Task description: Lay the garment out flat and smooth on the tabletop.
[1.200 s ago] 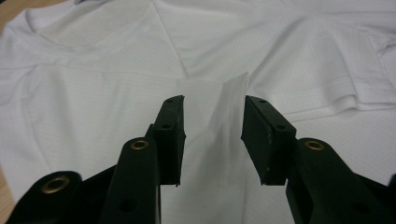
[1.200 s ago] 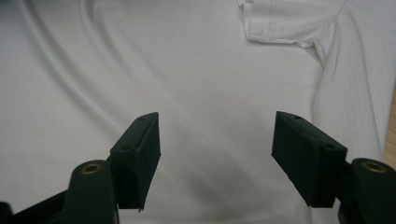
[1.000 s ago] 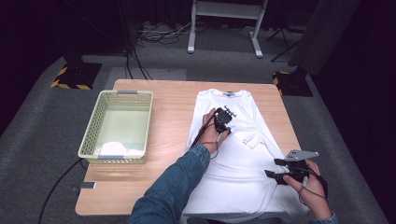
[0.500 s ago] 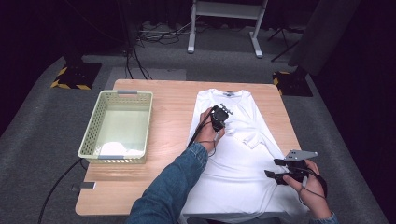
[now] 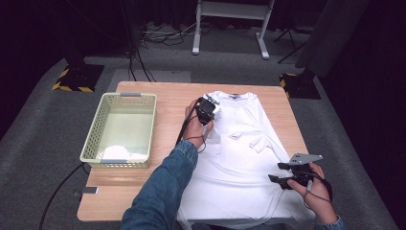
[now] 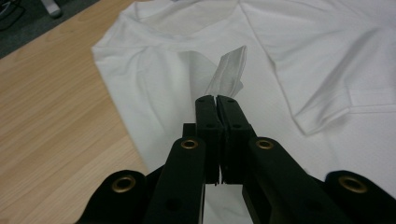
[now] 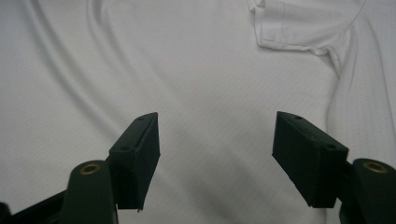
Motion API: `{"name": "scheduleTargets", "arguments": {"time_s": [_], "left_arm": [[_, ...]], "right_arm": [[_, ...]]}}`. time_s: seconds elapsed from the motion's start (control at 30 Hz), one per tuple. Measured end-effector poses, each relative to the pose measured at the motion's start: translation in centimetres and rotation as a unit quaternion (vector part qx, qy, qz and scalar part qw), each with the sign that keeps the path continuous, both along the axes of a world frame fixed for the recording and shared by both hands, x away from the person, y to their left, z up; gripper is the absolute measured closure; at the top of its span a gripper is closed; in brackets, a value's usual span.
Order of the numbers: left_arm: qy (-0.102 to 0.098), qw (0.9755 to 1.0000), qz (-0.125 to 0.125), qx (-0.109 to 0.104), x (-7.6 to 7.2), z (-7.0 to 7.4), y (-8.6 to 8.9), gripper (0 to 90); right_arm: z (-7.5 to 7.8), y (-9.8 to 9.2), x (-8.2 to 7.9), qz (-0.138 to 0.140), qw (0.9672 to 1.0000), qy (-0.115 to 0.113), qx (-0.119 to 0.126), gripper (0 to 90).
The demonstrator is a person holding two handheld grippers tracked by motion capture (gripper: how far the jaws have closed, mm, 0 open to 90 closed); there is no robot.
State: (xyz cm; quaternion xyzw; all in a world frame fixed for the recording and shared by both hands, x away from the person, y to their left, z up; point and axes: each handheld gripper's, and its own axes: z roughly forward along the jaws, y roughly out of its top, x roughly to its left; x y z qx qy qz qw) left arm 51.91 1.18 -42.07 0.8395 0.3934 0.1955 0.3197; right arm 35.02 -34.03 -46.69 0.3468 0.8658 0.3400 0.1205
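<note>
A white T-shirt (image 5: 239,163) lies spread on the wooden table (image 5: 158,96), collar at the far edge. My left gripper (image 5: 208,106) is over the shirt's left shoulder, shut on a strip of the left sleeve's hem (image 6: 229,74), which it lifts off the cloth; its jaws (image 6: 216,99) are pressed together. The other sleeve (image 5: 261,141) lies folded inward over the chest. My right gripper (image 5: 276,172) hovers open above the shirt's lower right part, with bare cloth between its jaws (image 7: 215,149) and that folded sleeve (image 7: 299,28) ahead of it.
A pale green plastic basket (image 5: 95,129) stands on the table's left side with a white cloth (image 5: 122,153) in its near end. Bare wood lies between basket and shirt. Dark floor and cables surround the table.
My left gripper has moved left and slightly away across the shirt, drawing the pinched sleeve hem with it. The right gripper has stayed put and open.
</note>
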Motion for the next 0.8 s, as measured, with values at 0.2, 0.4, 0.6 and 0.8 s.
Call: {"name": "scheduleTargets", "arguments": {"time_s": [0.2, 0.4, 0.6, 0.8], "left_arm": [[-0.005, 0.9996, 0.026, 0.0, 0.2, 0.8, 2.8, 87.7], [-0.015, 0.9975, 0.067, 0.015, -0.1, 1.4, 5.7, 87.7], [-0.013, 0.981, 0.184, 0.061, -1.0, 2.0, 10.9, 80.2], [-0.019, 0.981, 0.191, 0.031, -2.7, 2.4, 11.6, 53.3]], "right_arm": [[0.3, 0.7, 0.5, 0.007, 1.0, -0.003, 0.0, 32.4], [0.4, 1.9, 1.3, 0.02, 0.9998, -0.003, 0.0, 32.1], [0.4, 3.2, 1.9, 0.038, 0.9993, -0.002, 0.0, 31.7], [0.6, 3.6, 2.2, 0.04, 0.9992, -0.005, -0.004, 31.6]]}}
